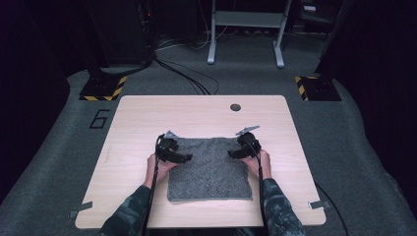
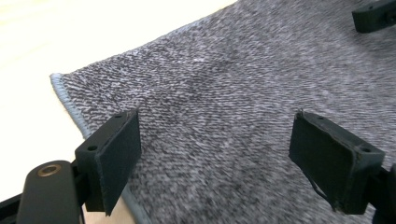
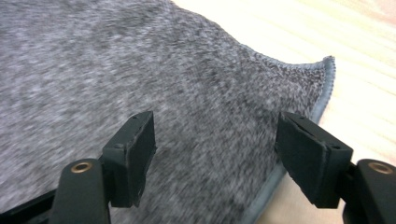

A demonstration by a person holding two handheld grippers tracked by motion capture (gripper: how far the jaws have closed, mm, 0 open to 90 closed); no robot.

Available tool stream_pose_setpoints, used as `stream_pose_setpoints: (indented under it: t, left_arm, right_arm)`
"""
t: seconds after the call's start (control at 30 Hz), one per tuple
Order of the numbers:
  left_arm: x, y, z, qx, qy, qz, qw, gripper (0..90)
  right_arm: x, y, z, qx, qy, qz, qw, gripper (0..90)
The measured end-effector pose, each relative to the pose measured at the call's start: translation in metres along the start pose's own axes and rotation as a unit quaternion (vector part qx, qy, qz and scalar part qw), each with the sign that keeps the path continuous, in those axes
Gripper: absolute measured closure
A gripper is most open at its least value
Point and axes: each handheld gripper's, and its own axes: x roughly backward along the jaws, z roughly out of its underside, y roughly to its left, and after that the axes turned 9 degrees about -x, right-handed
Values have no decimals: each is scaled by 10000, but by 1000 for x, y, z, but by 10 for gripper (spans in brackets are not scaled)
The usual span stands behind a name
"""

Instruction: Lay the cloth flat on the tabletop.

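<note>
Grey towel (image 1: 210, 168) flat at desk (image 1: 137, 113) centre; left hand-held gripper (image 1: 183, 158) at its 10, right hand-held gripper (image 1: 234, 153) at 2, both wide, empty. Lift clear without snagging the hem

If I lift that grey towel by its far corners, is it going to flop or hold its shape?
The grey towel will probably flop: it is knitted cloth lying flat on the table, and one corner already curls up in the right gripper view. It looks light for its size. Its fuzzy surface should grip the pads rather than slip.
</note>
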Motion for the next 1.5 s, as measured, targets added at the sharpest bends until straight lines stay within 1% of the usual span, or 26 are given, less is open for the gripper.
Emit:
stream_pose_setpoints:
  t: [0.1,0.13,0.17,0.2,0.27,0.3,0.33,0.43,0.47,0.53,0.6,0.67,0.73,0.77,0.8,0.83,0.87,0.97,1.03,1.07,1.17,1.23,1.4,1.43,1.47,1.5]
  left_arm:
    - [8,-10,5,-125,34,-27,9999,165]
    - [10,-13,7,-136,35,-31,9999,162]
    - [11,-17,9,-208,69,-110,9997,163]
    - [12,-19,11,-272,91,-100,9995,161]
    - [10,-21,14,-285,200,-91,9994,160]
    - [8,-21,15,-272,211,-120,9993,157]
    - [7,-21,16,-233,225,-116,9994,156]
    - [5,-26,19,-248,189,-199,9993,148]
    - [4,-30,19,-223,138,-226,9994,142]
    - [2,-39,19,-305,148,-314,9989,136]
    - [-2,-50,18,-387,158,-372,9984,120]
    - [-5,-57,16,-426,163,-336,9984,97]
    - [-6,-59,13,-427,56,-253,9988,100]
    - [-1,-53,9,-298,-111,-292,9991,112]
    - [-1,-53,9,-298,-111,-292,9991,112]
    - [3,-47,7,-258,-159,-306,9991,112]
    - [8,-41,5,-204,-188,-345,9990,111]
    - [21,-24,-1,-69,-279,-558,9980,110]
    - [27,-11,-3,72,-332,-575,9978,109]
    - [28,-6,-3,111,-361,-653,9972,109]
    - [28,6,-3,386,-411,-677,9961,107]
    - [28,11,-4,361,-382,-762,9957,108]
    - [21,18,-6,406,-308,-740,9960,110]
    - [19,18,-7,442,-314,-764,9956,110]
    - [16,20,-8,445,-396,-789,9951,113]
    - [14,21,-9,405,-328,-794,9955,120]
  right_arm:
    - [10,12,10,53,-26,-87,9999,240]
    - [13,18,14,114,-32,-49,9999,217]
    - [15,22,18,146,-60,-81,9998,201]
    - [18,28,24,168,-82,-103,9998,195]
    - [19,36,33,157,-94,-140,9997,179]
    - [18,38,36,184,-24,-127,9997,157]
    - [17,40,40,193,15,-47,9998,152]
    - [18,40,47,188,40,-15,9998,150]
    - [18,40,49,200,22,6,9998,150]
    - [22,39,55,226,-3,80,9997,149]
    - [27,35,61,244,-13,68,9997,149]
    - [31,31,67,242,-97,98,9996,149]
    - [35,28,69,164,-56,105,9998,148]
    - [36,26,69,165,-54,91,9998,142]
    - [36,26,69,165,-54,91,9998,142]
    - [45,28,68,52,-223,25,9997,141]
    - [50,30,66,89,-314,-22,9995,140]
    - [64,45,64,167,-501,-137,9985,140]
    - [69,59,64,216,-615,-245,9976,142]
    - [70,66,65,281,-639,-270,9972,142]
    - [69,85,66,411,-677,-429,9959,145]
    - [67,96,67,412,-708,-581,9950,146]
    - [62,123,66,607,-672,-791,9927,149]
    - [60,128,66,606,-663,-835,9924,150]
    - [59,133,66,619,-642,-860,9923,150]
    - [58,137,65,692,-644,-896,9915,152]
